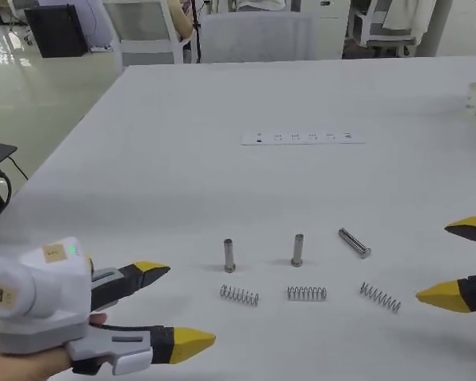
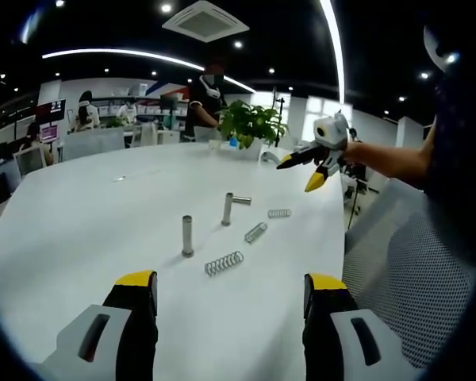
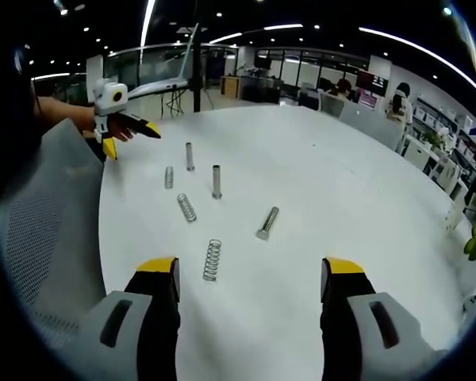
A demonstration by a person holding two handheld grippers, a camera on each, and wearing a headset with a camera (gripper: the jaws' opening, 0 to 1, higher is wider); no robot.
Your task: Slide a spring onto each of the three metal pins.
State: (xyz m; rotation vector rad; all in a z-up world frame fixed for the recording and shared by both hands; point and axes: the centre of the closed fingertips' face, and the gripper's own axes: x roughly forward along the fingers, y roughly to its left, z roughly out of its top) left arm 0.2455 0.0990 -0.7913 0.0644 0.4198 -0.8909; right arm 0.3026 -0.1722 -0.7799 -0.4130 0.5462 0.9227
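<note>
- On white table [image 1: 182, 182]: left pin [image 1: 229, 255] and middle pin [image 1: 298, 250] stand upright; right pin [image 1: 354, 242] lies on its side at 3 o'clock of them.
- Lying flat: left spring [image 1: 239, 295], middle spring [image 1: 306, 294], right spring [image 1: 380, 297], each near 6 o'clock of a pin, not touching it.
- Pose: left gripper [image 1: 186, 304] at 8 o'clock of the row, jaws wide, empty.
- Pose: right gripper [image 1: 434, 263] at 3 o'clock of the row, jaws wide, empty.

White table [image 1: 159, 167] carries three pins [image 1: 298, 249], three springs [image 1: 306, 294] and a paper strip [image 1: 303, 138].
</note>
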